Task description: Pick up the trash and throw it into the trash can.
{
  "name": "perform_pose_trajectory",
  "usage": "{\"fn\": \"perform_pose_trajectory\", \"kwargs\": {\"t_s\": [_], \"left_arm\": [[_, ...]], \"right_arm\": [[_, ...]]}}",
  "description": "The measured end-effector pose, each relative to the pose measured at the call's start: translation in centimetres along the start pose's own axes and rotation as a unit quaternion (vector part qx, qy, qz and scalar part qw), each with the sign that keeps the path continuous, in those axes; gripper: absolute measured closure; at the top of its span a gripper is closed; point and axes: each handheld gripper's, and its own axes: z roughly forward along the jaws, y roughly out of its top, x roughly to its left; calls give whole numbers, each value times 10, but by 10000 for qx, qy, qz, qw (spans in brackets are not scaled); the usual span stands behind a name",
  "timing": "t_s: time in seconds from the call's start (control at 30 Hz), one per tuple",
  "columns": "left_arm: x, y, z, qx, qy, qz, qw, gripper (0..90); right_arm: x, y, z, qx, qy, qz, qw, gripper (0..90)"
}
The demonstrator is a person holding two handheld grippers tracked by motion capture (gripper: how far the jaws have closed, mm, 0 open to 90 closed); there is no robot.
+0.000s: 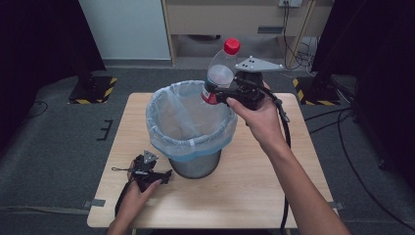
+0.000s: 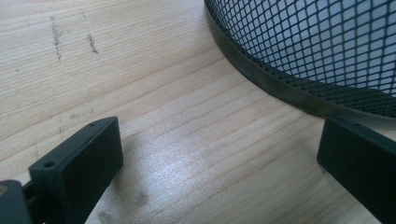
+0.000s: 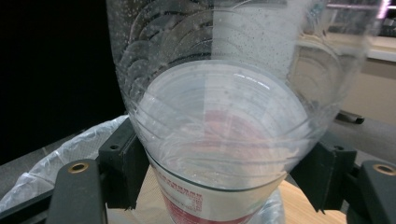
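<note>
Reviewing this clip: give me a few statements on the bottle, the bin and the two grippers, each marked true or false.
1. The right gripper is clamped on a clear plastic bottle with a red cap. True.
2. The bottle already lies inside the bin. False: it is held above the far right rim of the mesh bin.
3. The bin is lined with a pale plastic bag. True.
4. The left gripper holds a second bottle. False: its jaws stand open over bare wood of the table, beside the bin's base.
5. The bottle is upside down. False: its cap points up.
</note>
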Motion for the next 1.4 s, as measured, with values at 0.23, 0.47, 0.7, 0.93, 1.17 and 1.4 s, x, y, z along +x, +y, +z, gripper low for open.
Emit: {"fn": "perform_pose_trajectory", "kwargs": {"t_s": [0.23, 0.47, 0.7, 0.93, 1.17, 1.4], "left_arm": [[0, 0, 0, -1, 1, 0, 10000, 0], [0, 0, 0, -2, 2, -1, 10000, 0], [0, 0, 0, -2, 0, -1, 10000, 0], [0, 0, 0, -1, 2, 1, 10000, 0], [0, 0, 0, 0, -2, 0, 10000, 0], [0, 0, 0, 10, -5, 10, 10000, 0]], "right_arm": [[2, -7, 7, 117, 45, -20, 9999, 274], [5, -15, 12, 214, 101, -15, 9997, 274], [3, -31, 21, 390, 136, 75, 9991, 272], [-1, -42, 22, 520, 145, 178, 9984, 99], [-13, -41, -3, 210, 104, 258, 9994, 47], [-41, -49, -23, 64, -198, 468, 9987, 41]]}}
